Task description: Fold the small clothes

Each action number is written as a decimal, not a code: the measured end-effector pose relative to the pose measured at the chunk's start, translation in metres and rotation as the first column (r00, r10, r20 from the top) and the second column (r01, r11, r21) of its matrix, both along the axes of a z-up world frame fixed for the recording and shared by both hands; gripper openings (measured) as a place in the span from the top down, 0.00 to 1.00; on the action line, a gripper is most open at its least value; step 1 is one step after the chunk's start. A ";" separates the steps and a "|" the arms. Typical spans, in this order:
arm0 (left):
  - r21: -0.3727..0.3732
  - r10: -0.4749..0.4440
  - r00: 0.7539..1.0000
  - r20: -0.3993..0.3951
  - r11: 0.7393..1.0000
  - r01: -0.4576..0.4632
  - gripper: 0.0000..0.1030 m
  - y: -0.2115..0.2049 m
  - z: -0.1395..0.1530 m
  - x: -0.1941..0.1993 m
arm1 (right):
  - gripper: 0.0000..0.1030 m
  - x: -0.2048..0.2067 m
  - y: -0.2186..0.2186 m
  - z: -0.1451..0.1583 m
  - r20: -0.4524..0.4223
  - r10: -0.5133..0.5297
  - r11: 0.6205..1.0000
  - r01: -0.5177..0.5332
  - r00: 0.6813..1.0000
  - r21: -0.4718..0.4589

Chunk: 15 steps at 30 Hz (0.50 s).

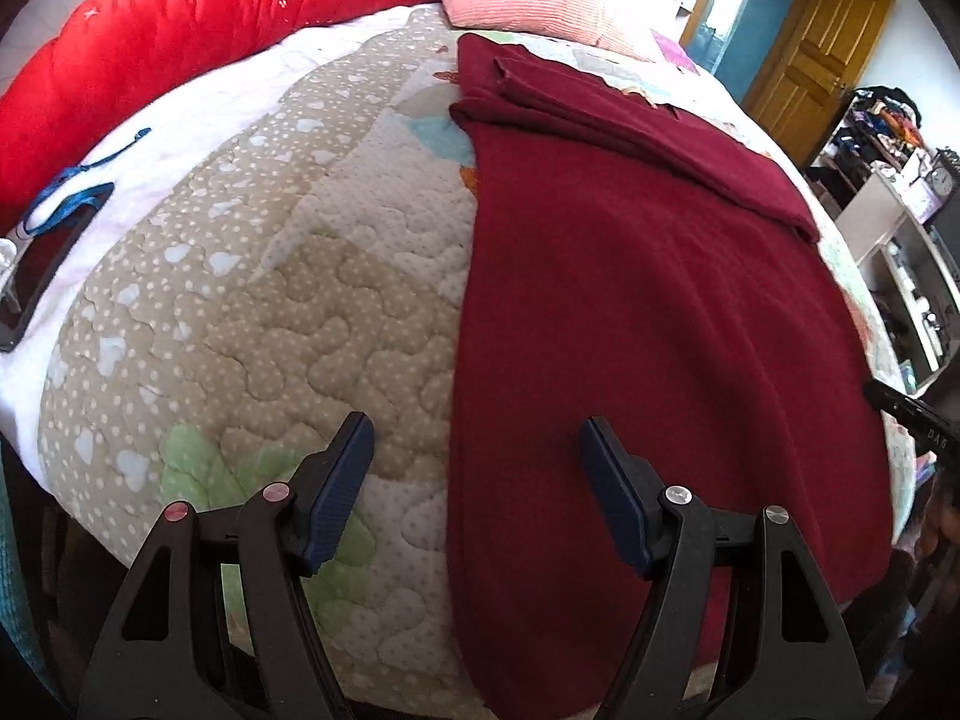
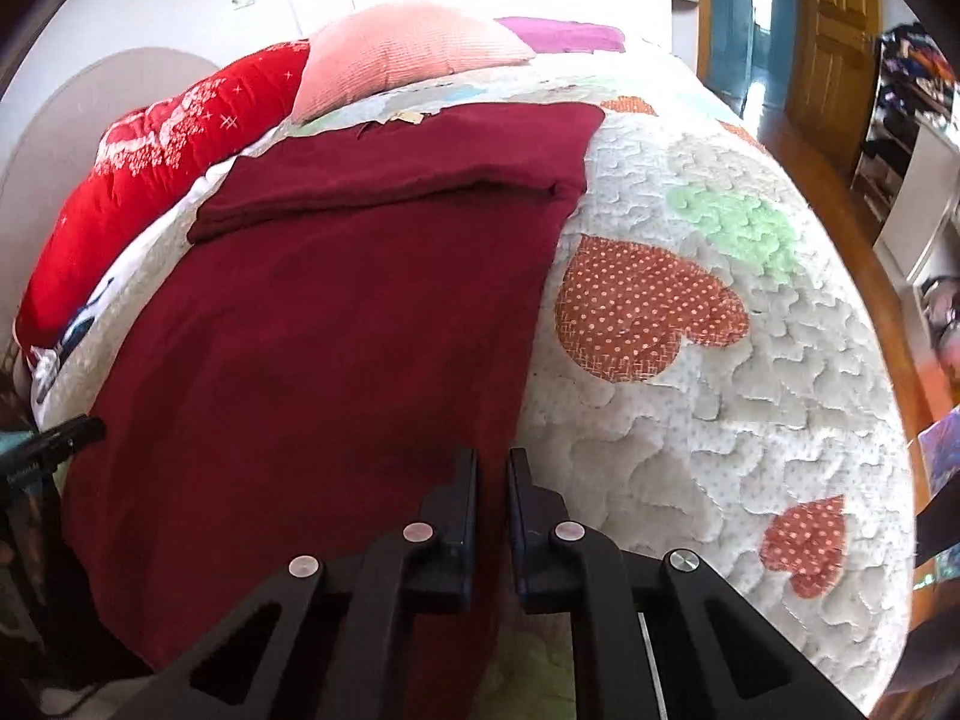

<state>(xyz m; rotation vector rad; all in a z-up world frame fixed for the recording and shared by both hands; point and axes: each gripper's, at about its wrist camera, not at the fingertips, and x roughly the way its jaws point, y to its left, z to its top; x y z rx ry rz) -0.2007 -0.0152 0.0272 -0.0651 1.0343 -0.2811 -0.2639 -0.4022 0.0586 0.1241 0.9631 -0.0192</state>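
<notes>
Both tongs [image 1: 477, 450] [image 2: 493, 468] over maroon garment [image 1: 630, 300]

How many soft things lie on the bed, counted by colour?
Maroon garment: 1
Red quilt: 1
Pink pillow: 1
Purple cloth: 1
Total: 4

The maroon garment [image 1: 630, 312] is matt, soft knit cloth on a puckered, stitched cotton quilt [image 1: 288, 276].
</notes>
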 end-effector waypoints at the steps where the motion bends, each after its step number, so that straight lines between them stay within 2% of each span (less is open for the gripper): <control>1: -0.012 -0.005 1.000 -0.006 1.000 0.005 0.31 0.001 0.000 -0.002 | 0.89 -0.004 -0.002 0.004 0.005 0.004 1.000 -0.004 1.000 0.031; 3: -0.022 -0.021 1.000 -0.017 1.000 0.020 0.28 0.000 0.000 -0.006 | 0.66 -0.011 -0.006 0.009 -0.014 0.016 0.997 -0.015 1.000 0.077; 4: -0.026 -0.032 0.999 -0.019 0.999 0.032 0.27 0.000 -0.001 -0.009 | 0.48 -0.015 -0.006 0.010 -0.022 0.021 0.996 -0.019 1.000 0.092; 10: 0.028 -0.052 0.999 0.000 0.998 0.052 0.25 -0.009 -0.004 -0.018 | 0.46 -0.048 -0.005 0.003 -0.067 0.070 0.975 -0.055 0.995 0.214; 12: 0.034 -0.051 0.999 -0.006 0.998 0.052 0.25 -0.009 -0.004 -0.019 | 0.46 -0.053 0.000 -0.003 -0.095 0.100 0.973 -0.077 0.990 0.218; 15: 0.015 -0.042 0.999 -0.026 0.999 0.042 0.25 -0.004 -0.004 -0.020 | 0.46 -0.059 0.002 -0.005 -0.093 0.115 0.971 -0.092 0.989 0.219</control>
